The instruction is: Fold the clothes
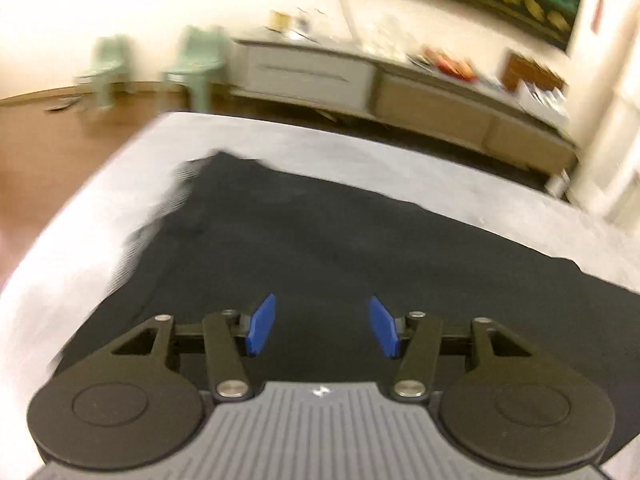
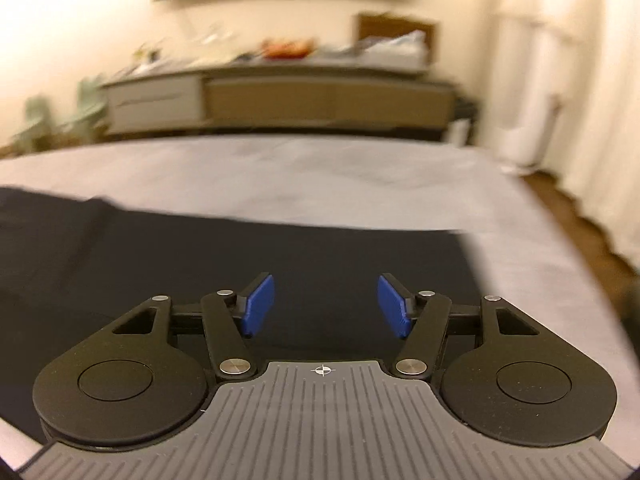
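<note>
Black garment spread flat on grey bedsheet. Left gripper and right gripper low over it, jaws apart, nothing held. Fits either mid-fold or laid out; for any grab, pinch at an edge, both layers, lift evenly, no dragging.

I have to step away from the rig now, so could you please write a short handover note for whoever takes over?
Left gripper: open, empty, over the black garment.
Right gripper: open, empty, over the same garment near its right edge.
The garment lies spread on the grey-sheeted bed; its left end looks rumpled.
Done: laid out, no clear fold visible.
Left: grip the edges and fold.
</note>
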A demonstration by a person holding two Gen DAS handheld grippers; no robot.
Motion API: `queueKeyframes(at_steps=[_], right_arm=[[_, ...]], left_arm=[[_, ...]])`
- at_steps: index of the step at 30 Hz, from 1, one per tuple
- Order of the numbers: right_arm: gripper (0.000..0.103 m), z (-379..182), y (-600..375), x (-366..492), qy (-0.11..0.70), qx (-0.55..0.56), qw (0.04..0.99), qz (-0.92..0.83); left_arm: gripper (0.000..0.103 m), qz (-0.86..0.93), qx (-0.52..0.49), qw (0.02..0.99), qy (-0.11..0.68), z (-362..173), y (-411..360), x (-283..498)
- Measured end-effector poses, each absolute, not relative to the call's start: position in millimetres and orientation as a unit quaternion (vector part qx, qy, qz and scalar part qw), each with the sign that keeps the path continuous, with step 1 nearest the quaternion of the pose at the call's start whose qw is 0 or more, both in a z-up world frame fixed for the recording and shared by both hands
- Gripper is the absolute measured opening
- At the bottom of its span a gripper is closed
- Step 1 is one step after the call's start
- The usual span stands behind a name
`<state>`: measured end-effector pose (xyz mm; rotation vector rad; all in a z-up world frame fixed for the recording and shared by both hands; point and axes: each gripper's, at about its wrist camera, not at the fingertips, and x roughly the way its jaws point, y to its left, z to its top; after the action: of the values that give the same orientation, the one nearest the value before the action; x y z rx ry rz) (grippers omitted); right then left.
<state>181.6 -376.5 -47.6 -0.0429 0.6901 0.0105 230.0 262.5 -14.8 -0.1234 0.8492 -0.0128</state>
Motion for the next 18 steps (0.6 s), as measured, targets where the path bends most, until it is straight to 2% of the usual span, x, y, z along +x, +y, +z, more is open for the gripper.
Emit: queueKeyframes(at_steps=[4,5,6,7,8,10,12,13,14,16,18], right_arm=[[0.062,-73,-359,220,0.385,-0.054,0.921,0.03],[0.071,-78,-363,225,0.393,-0.053,0.917,0.029],[0.078,-80,-373,225,0.396,-0.039,0.917,0.023],[0.08,-82,-383,225,0.398,-0.026,0.917,0.016],[0.08,-82,-395,228,0.401,-0.015,0.916,0.002],[0.08,-81,-427,233,0.401,-0.004,0.914,-0.051],[0.078,-81,-450,234,0.403,0.015,0.91,-0.095],[0.069,-79,-455,234,0.403,0.02,0.909,-0.109],[0.057,-75,-454,231,0.398,0.029,0.911,-0.107],[0.058,-60,-441,217,0.375,0.054,0.923,-0.061],[0.07,-53,-421,208,0.368,0.063,0.928,0.012]], left_arm=[[0.049,0.026,-0.066,0.893,0.445,-48,268,301],[0.042,0.056,-0.053,0.89,0.449,-54,272,310],[0.043,0.085,-0.04,0.887,0.453,-59,276,318],[0.055,0.114,-0.028,0.882,0.456,-64,280,327],[0.059,0.153,-0.017,0.876,0.456,-66,287,332],[0.059,0.219,-0.011,0.864,0.454,-65,305,334],[0.053,0.219,-0.035,0.861,0.459,-61,312,328],[0.044,0.206,-0.041,0.861,0.463,-55,308,324],[0.044,0.182,-0.045,0.868,0.459,-46,300,318],[0.049,0.109,-0.044,0.888,0.444,-28,272,299],[0.056,0.042,-0.037,0.895,0.443,-23,246,283]])
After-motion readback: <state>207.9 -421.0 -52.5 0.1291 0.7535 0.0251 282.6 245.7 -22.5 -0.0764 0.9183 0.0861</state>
